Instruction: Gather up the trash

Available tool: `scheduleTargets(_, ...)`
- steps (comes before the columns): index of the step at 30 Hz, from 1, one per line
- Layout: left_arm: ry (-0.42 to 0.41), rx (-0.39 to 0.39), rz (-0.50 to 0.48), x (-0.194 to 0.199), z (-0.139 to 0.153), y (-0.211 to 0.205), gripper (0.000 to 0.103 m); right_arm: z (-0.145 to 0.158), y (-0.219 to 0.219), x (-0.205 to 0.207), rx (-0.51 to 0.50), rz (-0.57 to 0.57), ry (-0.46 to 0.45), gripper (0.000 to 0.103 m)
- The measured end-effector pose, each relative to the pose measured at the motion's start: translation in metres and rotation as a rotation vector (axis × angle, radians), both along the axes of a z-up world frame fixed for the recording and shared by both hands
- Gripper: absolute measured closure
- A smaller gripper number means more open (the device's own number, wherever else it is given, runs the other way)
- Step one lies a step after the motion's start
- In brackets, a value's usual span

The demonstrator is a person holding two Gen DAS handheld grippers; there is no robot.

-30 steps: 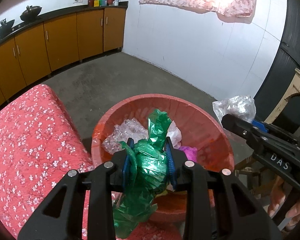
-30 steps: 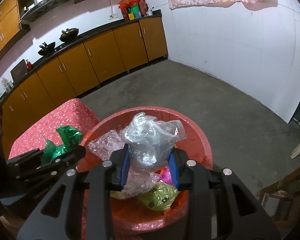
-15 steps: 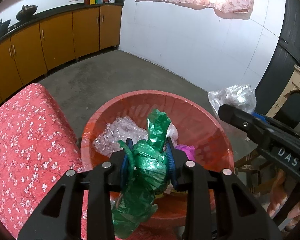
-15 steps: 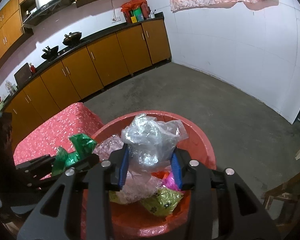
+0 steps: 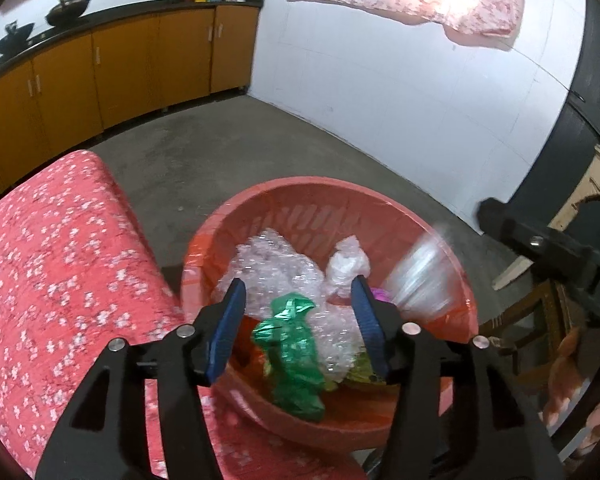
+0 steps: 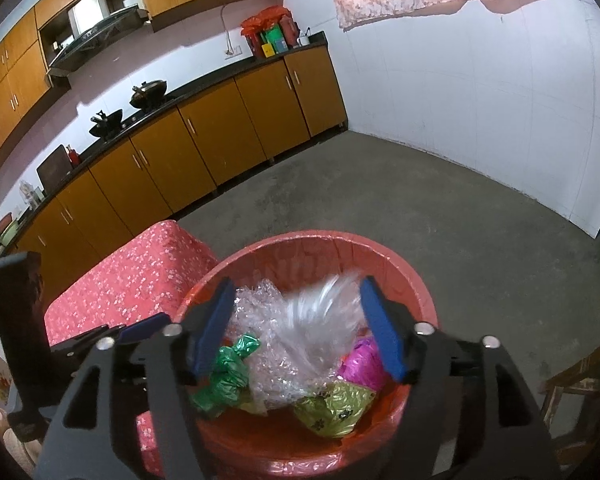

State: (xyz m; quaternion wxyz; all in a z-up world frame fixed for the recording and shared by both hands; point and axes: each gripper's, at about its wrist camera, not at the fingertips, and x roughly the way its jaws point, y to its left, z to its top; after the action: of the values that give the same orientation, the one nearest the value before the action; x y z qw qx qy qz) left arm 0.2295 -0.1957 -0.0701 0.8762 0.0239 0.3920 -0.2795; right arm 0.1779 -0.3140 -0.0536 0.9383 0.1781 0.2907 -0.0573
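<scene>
A red plastic basket (image 5: 308, 200) (image 6: 412, 276) stands beside the table and holds several pieces of trash. My left gripper (image 5: 300, 328) is open above it; a crumpled green bag (image 5: 294, 360) (image 6: 226, 376) lies loose in the basket below the jaws. My right gripper (image 6: 298, 330) is open above the basket; a clear plastic bag (image 6: 320, 320) is blurred, falling between the jaws, and shows as a blur in the left wrist view (image 5: 416, 276). Bubble wrap (image 5: 268, 264), a pink bag (image 6: 362, 362) and a yellow-green bag (image 6: 336, 404) lie inside.
A table with a red flowered cloth (image 5: 56, 264) (image 6: 140, 272) is left of the basket. Orange kitchen cabinets (image 6: 204, 140) line the far wall beyond a bare concrete floor (image 6: 440, 216). A wooden chair (image 6: 572, 392) stands at the right. The right gripper's body (image 5: 548, 256) shows in the left wrist view.
Both grippers have opened. The green bag has dropped from the left gripper into the basket, and the clear bag has left the right gripper and is falling.
</scene>
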Motion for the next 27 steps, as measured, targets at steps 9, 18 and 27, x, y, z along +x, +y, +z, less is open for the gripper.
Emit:
scheduleTargets(9, -0.123, -0.009, 0.146, -0.022, 0.030, 0.061, 0.025, 0.031, 0.020, -0.033, -0.178, -0.107, -0.094, 0.010)
scheduleTargets(18, -0.360, 0.007, 0.272, -0.110, 0.079, 0.122, 0.002, 0.072, 0.070, -0.096, -0.273, -0.138, -0.171, 0.004)
scheduleTargets(27, -0.395, 0.019, 0.379, -0.187, 0.081, 0.169, 0.002, 0.077, 0.130, -0.152, -0.286, -0.086, -0.222, 0.004)
